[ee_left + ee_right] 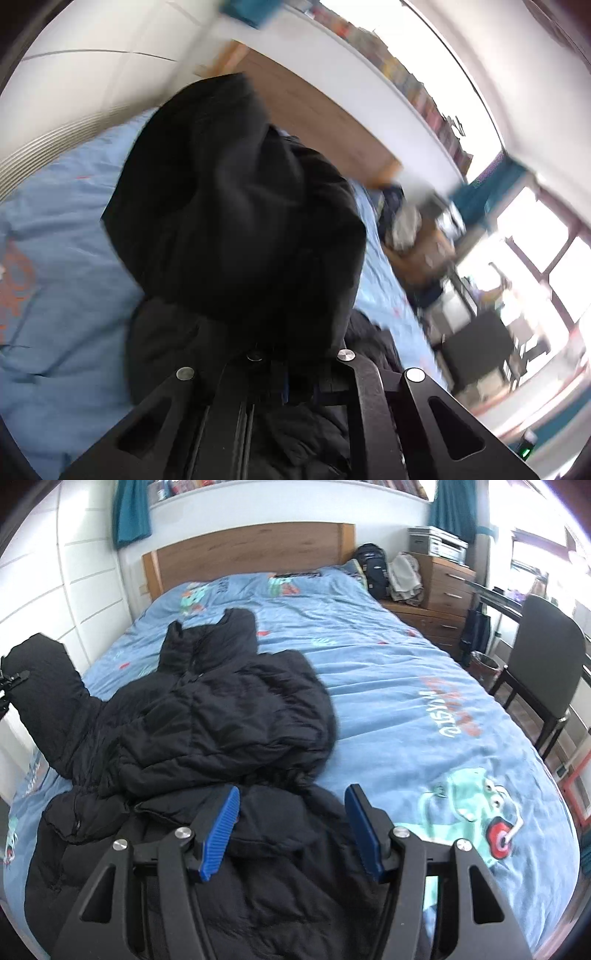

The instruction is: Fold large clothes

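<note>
The black puffer jacket [207,716] is lying crumpled across the left and centre of the right wrist view, on the blue printed bed [406,686], with its collar pointing toward the headboard [251,550] in the upper part of the frame and its hem bunching under the lower edge. At the far left of that view one sleeve [48,679] is being held up off the bed by the left tool [9,686], whose jaws appear to be pinching the cuff; in the left wrist view that same dark fabric is filling the centre of the frame and draping over the left tool [295,369], hiding the fingertips, so the grip is judged from the lifted sleeve rather than seen directly. The right tool [291,830] is hovering at the bottom centre with its blue pads [221,830] spread wide and nothing between them, just above the lower part of the jacket. The step in hand looks like folding the sleeve inward across the body. To do it well, the left tool should be carrying the cuff in a low arc toward frame centre and laying it flat across the chest, while the right tool is pressing or pinning the bulky body so the slippery padded fabric is not sliding. The puffy filling will likely spring back, so smoothing trapped air before releasing would help.
</note>
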The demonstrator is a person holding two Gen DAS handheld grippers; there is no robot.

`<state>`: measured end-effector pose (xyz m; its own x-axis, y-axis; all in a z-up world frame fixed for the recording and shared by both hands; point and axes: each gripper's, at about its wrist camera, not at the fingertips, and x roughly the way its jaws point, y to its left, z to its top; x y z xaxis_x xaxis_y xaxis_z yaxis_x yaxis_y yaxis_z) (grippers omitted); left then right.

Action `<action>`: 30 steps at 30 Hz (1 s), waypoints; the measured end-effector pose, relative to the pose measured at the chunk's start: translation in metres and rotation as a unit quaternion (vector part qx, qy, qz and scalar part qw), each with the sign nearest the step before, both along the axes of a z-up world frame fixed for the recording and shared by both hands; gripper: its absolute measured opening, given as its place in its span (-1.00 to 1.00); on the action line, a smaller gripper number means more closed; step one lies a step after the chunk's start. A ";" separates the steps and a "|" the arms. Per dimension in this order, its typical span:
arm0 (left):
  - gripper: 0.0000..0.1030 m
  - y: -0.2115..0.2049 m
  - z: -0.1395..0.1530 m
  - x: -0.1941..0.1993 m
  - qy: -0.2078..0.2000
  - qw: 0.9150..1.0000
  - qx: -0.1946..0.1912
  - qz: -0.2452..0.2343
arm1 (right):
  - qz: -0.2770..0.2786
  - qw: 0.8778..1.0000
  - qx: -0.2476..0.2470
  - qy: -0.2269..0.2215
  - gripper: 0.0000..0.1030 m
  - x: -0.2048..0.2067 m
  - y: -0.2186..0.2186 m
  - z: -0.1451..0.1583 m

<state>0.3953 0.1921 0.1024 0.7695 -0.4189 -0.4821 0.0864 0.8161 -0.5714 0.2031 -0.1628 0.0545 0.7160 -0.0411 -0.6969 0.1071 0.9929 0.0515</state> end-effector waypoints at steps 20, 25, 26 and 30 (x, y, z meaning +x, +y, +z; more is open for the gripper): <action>-0.17 -0.145 -0.094 -0.022 0.092 0.980 0.131 -0.120 | -0.028 0.999 0.014 0.003 0.13 -0.021 -0.044 -0.006; 0.15 -0.133 -0.066 -0.047 0.058 0.982 0.106 -0.144 | -0.002 1.000 0.010 -0.001 0.13 -0.012 -0.021 0.000; 0.16 -0.130 -0.063 -0.048 0.055 0.982 0.108 -0.142 | 0.006 1.000 0.008 -0.003 0.13 -0.008 -0.013 0.002; 0.19 -0.104 -0.055 -0.047 0.052 0.983 0.128 -0.117 | 0.048 0.999 -0.001 -0.011 0.13 0.011 0.026 0.014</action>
<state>0.3479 0.0877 0.0476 0.6079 -0.4326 -0.6659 0.2404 0.8995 -0.3649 0.2141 -0.1371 0.0684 0.7322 0.0280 -0.6805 0.0096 0.9986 0.0514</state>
